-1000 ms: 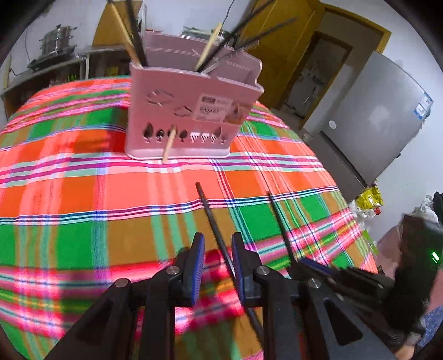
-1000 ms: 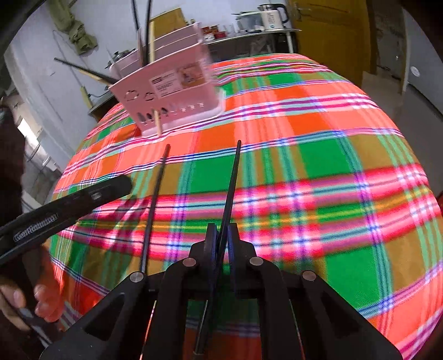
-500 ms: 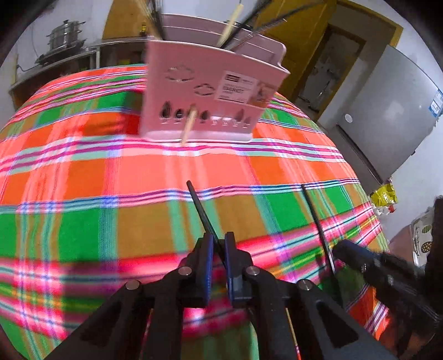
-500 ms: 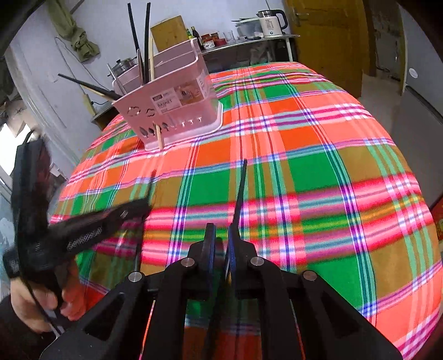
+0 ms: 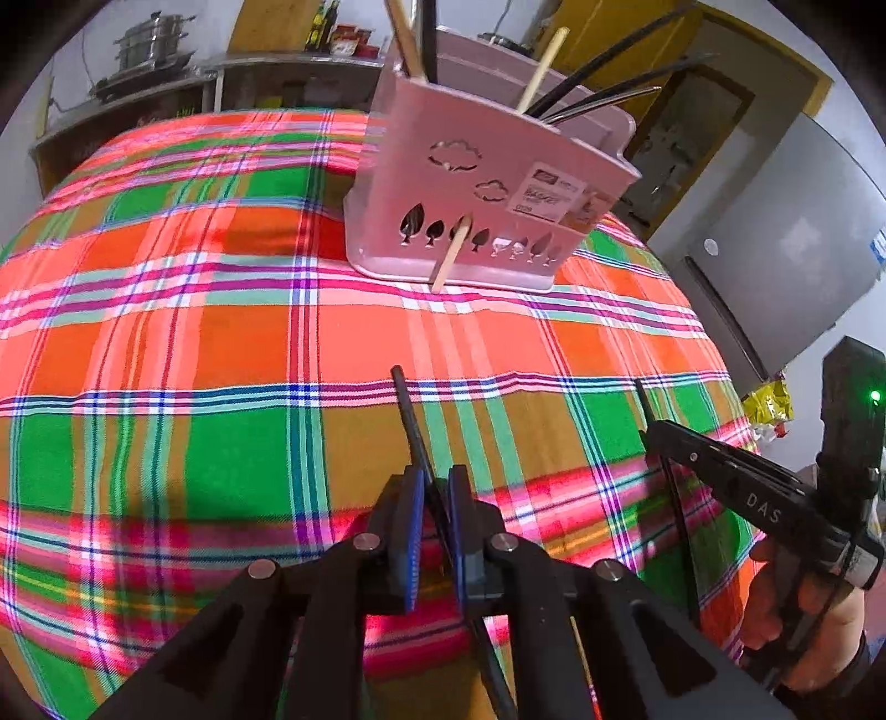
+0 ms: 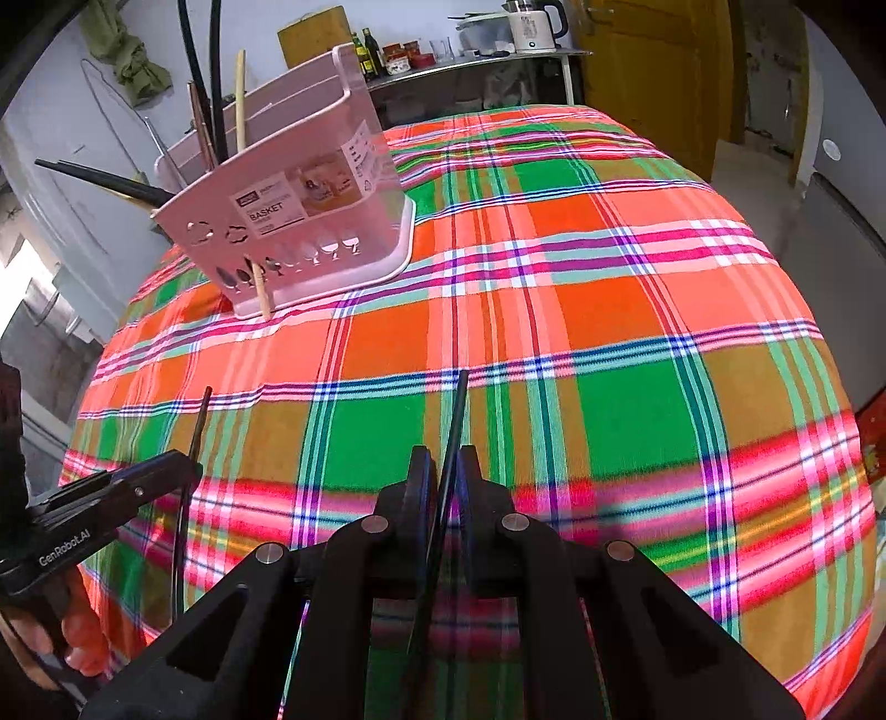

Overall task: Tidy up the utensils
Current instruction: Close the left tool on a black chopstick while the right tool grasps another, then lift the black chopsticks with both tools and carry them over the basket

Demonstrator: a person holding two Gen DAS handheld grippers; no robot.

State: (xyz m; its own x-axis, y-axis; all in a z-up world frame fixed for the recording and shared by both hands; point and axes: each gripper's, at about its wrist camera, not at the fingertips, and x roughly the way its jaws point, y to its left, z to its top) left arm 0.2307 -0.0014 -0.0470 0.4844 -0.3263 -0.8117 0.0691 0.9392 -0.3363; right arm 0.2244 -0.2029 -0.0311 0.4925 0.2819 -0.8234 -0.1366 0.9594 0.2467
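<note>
A pink utensil basket (image 5: 487,183) stands far on the plaid tablecloth, with several chopsticks in it and a wooden one poking out through a front hole (image 5: 451,257); it also shows in the right wrist view (image 6: 299,221). My left gripper (image 5: 436,498) is shut on a black chopstick (image 5: 410,415), held above the cloth. My right gripper (image 6: 443,482) is shut on another black chopstick (image 6: 457,415), also lifted. Each gripper shows in the other's view, the right (image 5: 720,476) and the left (image 6: 111,493).
The table under the plaid cloth (image 5: 221,360) drops off at the right edge, with a grey fridge (image 5: 786,249) beyond. A shelf with pots (image 5: 149,50) and a counter with a kettle (image 6: 531,25) stand behind the table.
My left gripper closed on the black chopstick that lay between its fingers. Both grippers lifted their chopsticks off the cloth and drew nearer the basket.
</note>
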